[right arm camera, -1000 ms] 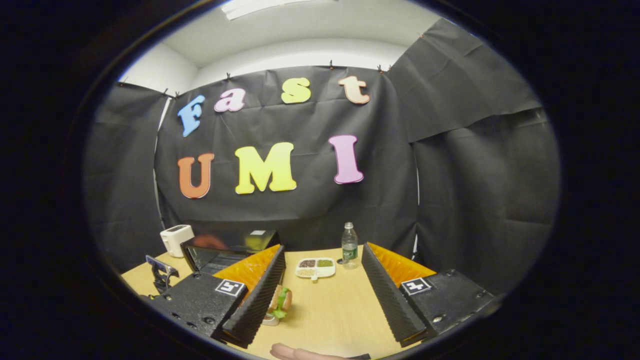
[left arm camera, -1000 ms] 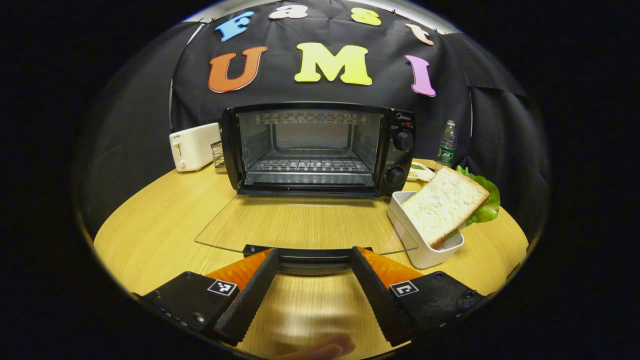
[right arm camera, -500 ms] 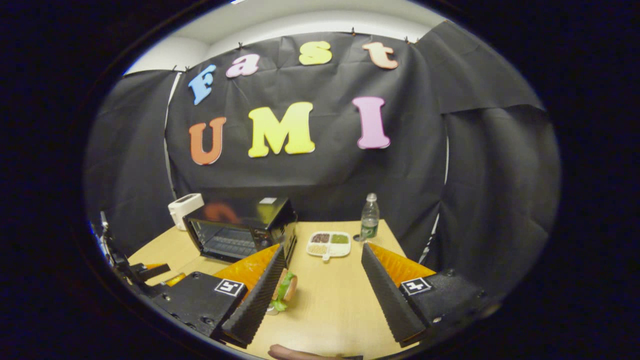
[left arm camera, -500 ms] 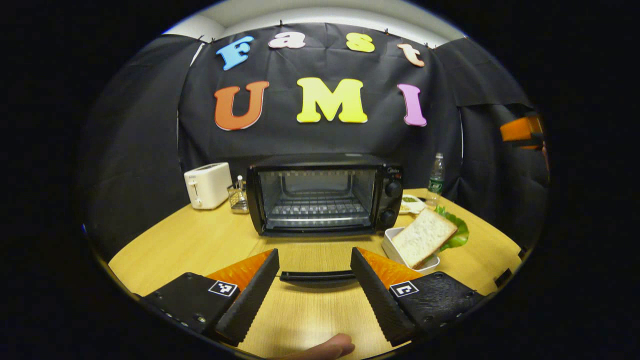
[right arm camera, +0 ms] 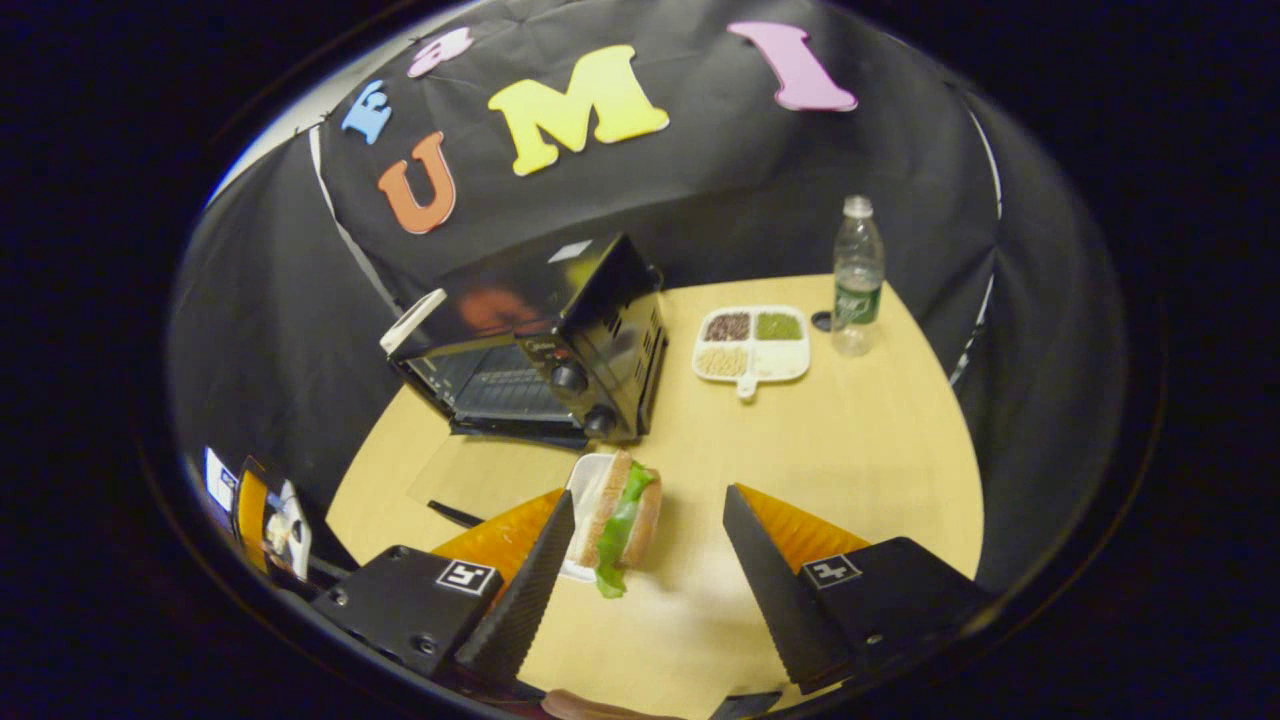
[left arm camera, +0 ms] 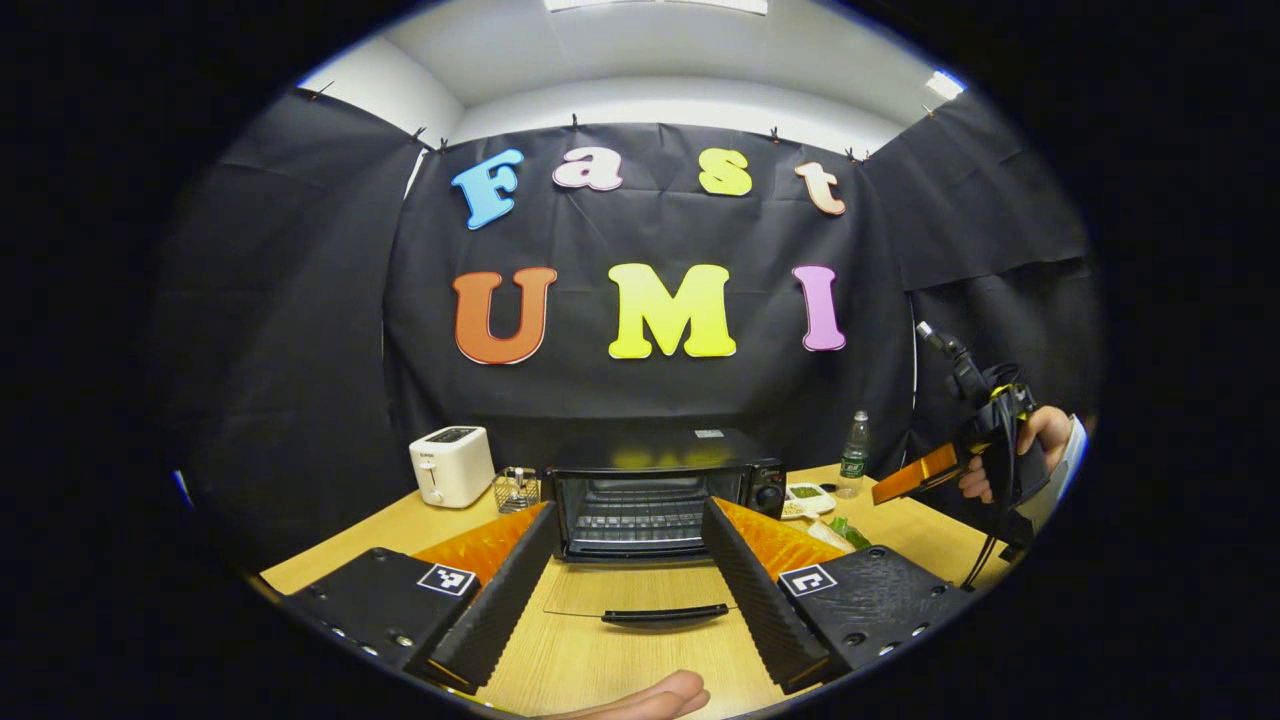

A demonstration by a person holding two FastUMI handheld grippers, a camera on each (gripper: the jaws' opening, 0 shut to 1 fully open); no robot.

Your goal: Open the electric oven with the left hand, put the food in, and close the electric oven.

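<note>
Retreated left gripper (left arm camera: 628, 585); sandwich (right arm camera: 620, 518) upright, edgewise

I see a glossy black electric oven (right arm camera: 540, 330) with a clear glass door (left arm camera: 640, 600) and metal wire rack (left arm camera: 632, 522). The table (right arm camera: 850, 450) looks like smooth pale wood; the bottle (right arm camera: 856, 275) clear plastic; the booth wall (left arm camera: 300, 330) matt cloth.
</note>
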